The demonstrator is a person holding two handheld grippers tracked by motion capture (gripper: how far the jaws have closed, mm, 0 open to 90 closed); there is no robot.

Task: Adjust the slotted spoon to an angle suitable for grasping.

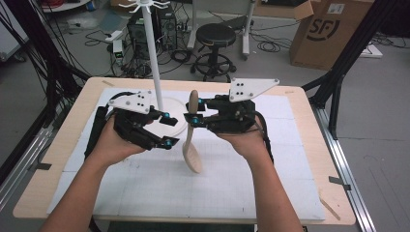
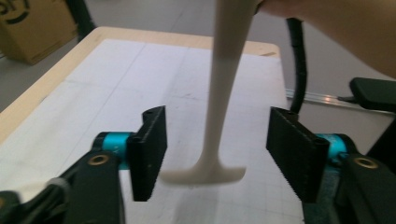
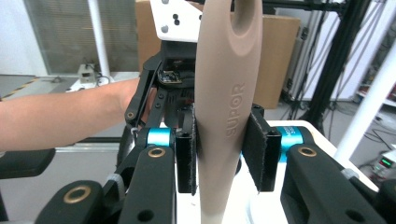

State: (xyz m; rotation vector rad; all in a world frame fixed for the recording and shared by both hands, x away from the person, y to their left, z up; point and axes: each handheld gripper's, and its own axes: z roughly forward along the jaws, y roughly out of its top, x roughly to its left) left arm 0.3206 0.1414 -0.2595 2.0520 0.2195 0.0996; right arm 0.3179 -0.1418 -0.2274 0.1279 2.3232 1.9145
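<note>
A beige spoon (image 1: pixel 192 154) marked SUPOR stands upright over the white mat, handle up and head down. My right gripper (image 1: pixel 194 112) is shut on its handle (image 3: pixel 224 116), one pad pressing on each side. My left gripper (image 1: pixel 168 129) is open to the left of the spoon. In the left gripper view the spoon's thin shaft (image 2: pixel 219 93) hangs between the two spread pads (image 2: pixel 149 151) without touching either. The spoon's head (image 2: pixel 205 175) shows edge-on just above the mat.
A white hook stand, with its pole (image 1: pixel 153 53) on a round base (image 1: pixel 175 110), rises behind the left gripper. The white mat (image 1: pixel 251 183) covers the wooden table (image 1: pixel 309 145). Beyond it are a black stool (image 1: pixel 215 36), a cardboard box (image 1: pixel 329 29) and floor cables.
</note>
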